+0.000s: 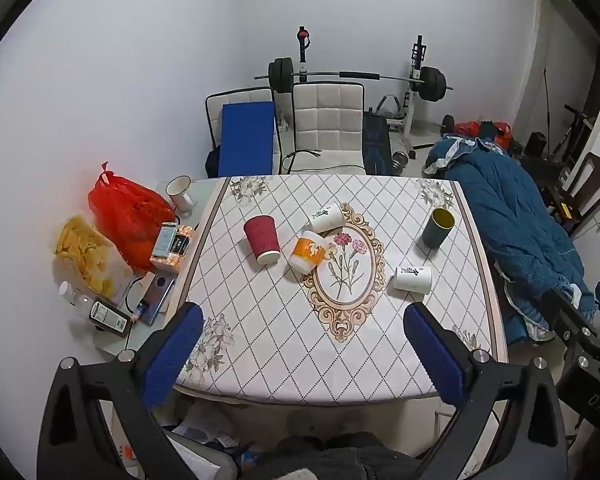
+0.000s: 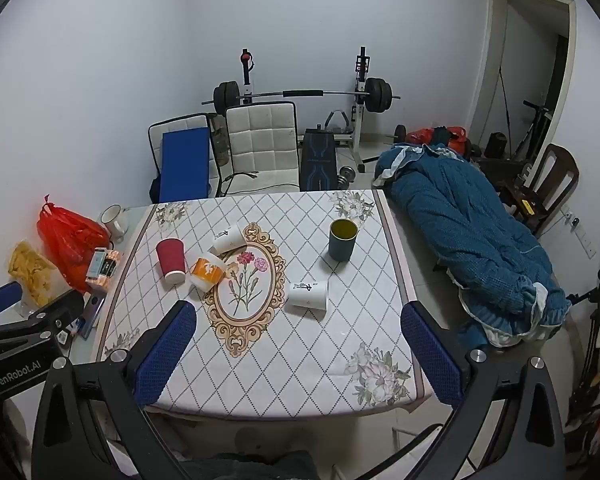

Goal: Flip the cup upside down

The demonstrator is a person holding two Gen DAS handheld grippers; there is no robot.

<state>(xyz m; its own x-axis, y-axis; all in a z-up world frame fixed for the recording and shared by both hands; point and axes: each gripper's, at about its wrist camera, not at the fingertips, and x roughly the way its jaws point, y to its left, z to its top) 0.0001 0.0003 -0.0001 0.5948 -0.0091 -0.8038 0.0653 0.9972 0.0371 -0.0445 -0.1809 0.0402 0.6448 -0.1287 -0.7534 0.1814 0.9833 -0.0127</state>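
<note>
Nearest the lens, the left gripper (image 1: 304, 344) hangs over the near edge of the table (image 1: 268, 368), blue pads spread wide with nothing between them; the right gripper (image 2: 298, 340) is likewise wide apart and empty.

Task item, as judged: the dark blue-grey cup (image 2: 342, 239), the only one on the cloth standing upright with its mouth open to the ceiling. Its long axis is vertical, and the yellowish inside shows. It stands to the right of the oval flower medallion (image 2: 244, 286), well apart from it, toward the table's far right corner.

Handling, as judged: straight-walled and rigid-looking, probably light. The material cannot be told; if it is glazed or metal, the wall may slip under the pads. A side hold across the mid-wall, clear of the rim, seems soundest for turning it over.

Just right of the medallion, nearer than the blue-grey cup, a white cup (image 2: 308, 294) lies on its side. Left of the medallion sit an orange-and-white cup (image 2: 208, 274), a red ribbed paper cup (image 2: 172, 266) and a second white cup (image 2: 229, 237), all tipped or inverted. Farther left, off the cloth, stand a white mug (image 2: 114, 218) and a red bag (image 2: 66, 240).
</note>
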